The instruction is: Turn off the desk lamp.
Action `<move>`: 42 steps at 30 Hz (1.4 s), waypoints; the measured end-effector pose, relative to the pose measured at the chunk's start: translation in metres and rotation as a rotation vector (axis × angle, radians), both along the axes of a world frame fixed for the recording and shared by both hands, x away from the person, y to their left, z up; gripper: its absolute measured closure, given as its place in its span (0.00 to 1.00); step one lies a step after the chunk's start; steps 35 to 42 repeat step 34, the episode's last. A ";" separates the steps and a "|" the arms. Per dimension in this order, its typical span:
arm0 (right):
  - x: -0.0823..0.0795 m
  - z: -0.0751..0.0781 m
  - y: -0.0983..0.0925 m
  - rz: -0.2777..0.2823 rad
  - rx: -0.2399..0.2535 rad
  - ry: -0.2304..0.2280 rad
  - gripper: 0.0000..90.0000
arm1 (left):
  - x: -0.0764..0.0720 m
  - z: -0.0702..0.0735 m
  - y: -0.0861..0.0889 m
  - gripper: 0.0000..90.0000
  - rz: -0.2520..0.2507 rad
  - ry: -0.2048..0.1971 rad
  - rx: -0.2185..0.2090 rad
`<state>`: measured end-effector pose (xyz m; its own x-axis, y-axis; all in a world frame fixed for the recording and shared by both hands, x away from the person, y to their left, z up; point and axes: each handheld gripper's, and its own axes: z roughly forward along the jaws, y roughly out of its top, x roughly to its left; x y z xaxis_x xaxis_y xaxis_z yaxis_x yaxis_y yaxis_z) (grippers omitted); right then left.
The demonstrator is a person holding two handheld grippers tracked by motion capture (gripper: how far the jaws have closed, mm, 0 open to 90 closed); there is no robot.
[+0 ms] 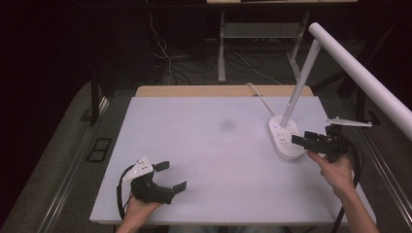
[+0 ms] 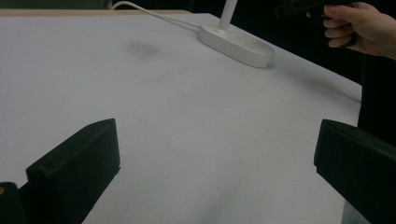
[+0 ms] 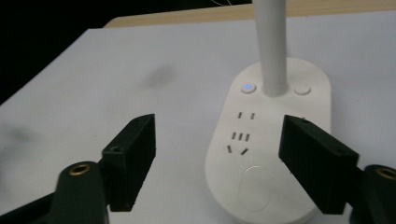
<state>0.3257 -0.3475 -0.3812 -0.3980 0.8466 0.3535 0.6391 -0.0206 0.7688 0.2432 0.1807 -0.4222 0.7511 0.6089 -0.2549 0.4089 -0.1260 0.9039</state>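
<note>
White plastic marks the thing in hand: a lamp (image 1: 286, 133) whose oval base sits at the right side of the counter (image 1: 209, 145), with a slim stem rising from the base's far end and a long tube head crossing the upper right of the high view. We see our right tool (image 1: 303, 141) hovering just over the near right part of that base, its jaws pointing left across it. In the right gripper view the base (image 3: 271, 154) lies directly between and beyond the two black jaws, which stand apart with nothing pressed between them; the tool is released, and its pads do not touch the lamp. A small button (image 3: 248, 87) glows blue just left of the stem (image 3: 271, 46), a plain round button (image 3: 302, 89) sits to the stem's right, and rows of socket slots (image 3: 240, 136) lie in the middle of the base. A white cord (image 1: 260, 97) runs from the base toward the far edge of the counter.

Our left tool (image 1: 170, 177) rests low over the near left part of the counter, well apart from the lamp, jaws spread wide and empty. In the left gripper view the bare counter lies between its jaws, the lamp stands far off, and our right hand (image 2: 355, 28) shows at the upper right.

A faint dark smudge (image 1: 227, 125) marks the counter's middle.
</note>
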 end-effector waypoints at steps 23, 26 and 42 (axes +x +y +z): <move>-0.057 -0.019 0.028 0.183 -0.006 -0.067 0.01 | 0.000 0.000 -0.001 0.00 -0.007 -0.004 0.012; -0.062 -0.023 0.035 0.193 0.005 -0.053 0.01 | 0.000 0.000 -0.002 0.00 -0.010 -0.004 0.012; -0.077 -0.033 0.055 0.247 -0.020 -0.044 0.01 | 0.000 0.000 -0.002 0.00 -0.013 -0.003 0.016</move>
